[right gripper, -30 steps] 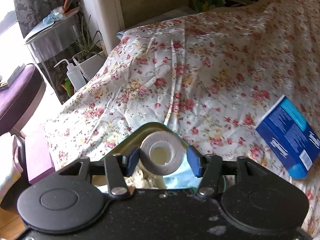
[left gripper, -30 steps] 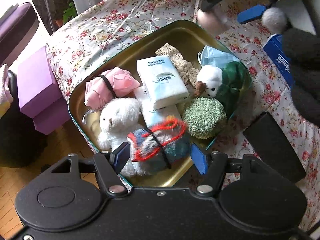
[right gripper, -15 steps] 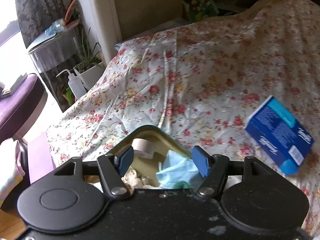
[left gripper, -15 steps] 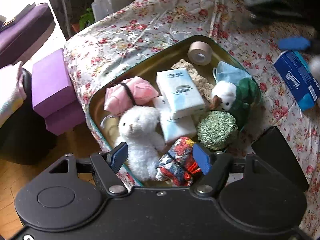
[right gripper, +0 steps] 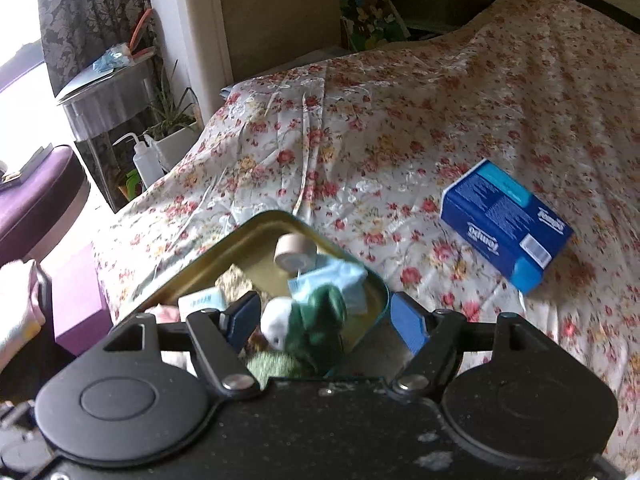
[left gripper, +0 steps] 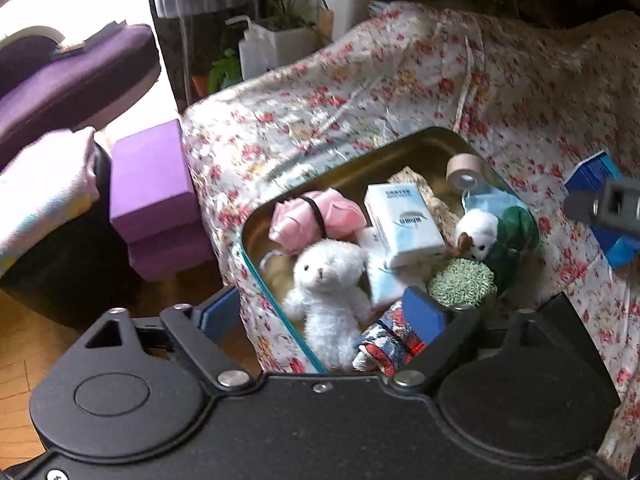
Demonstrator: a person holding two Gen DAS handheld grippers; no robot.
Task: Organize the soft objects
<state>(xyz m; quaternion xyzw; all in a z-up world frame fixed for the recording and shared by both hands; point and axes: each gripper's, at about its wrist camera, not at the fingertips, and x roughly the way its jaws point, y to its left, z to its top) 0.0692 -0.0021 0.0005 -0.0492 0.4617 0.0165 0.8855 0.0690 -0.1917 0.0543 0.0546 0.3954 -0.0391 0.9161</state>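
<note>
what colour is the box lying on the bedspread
Blue box, with a lighter blue end; clearest in the right wrist view.

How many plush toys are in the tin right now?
2. The white teddy bear lies at the near left of the tin; the white-and-green plush lies against its right rim. Smaller ones could be buried underneath.

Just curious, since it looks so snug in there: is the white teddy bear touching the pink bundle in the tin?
Touching. The left wrist view shows the white teddy bear's head pressed against the lower edge of the pink bundle, with no gap between them.
</note>
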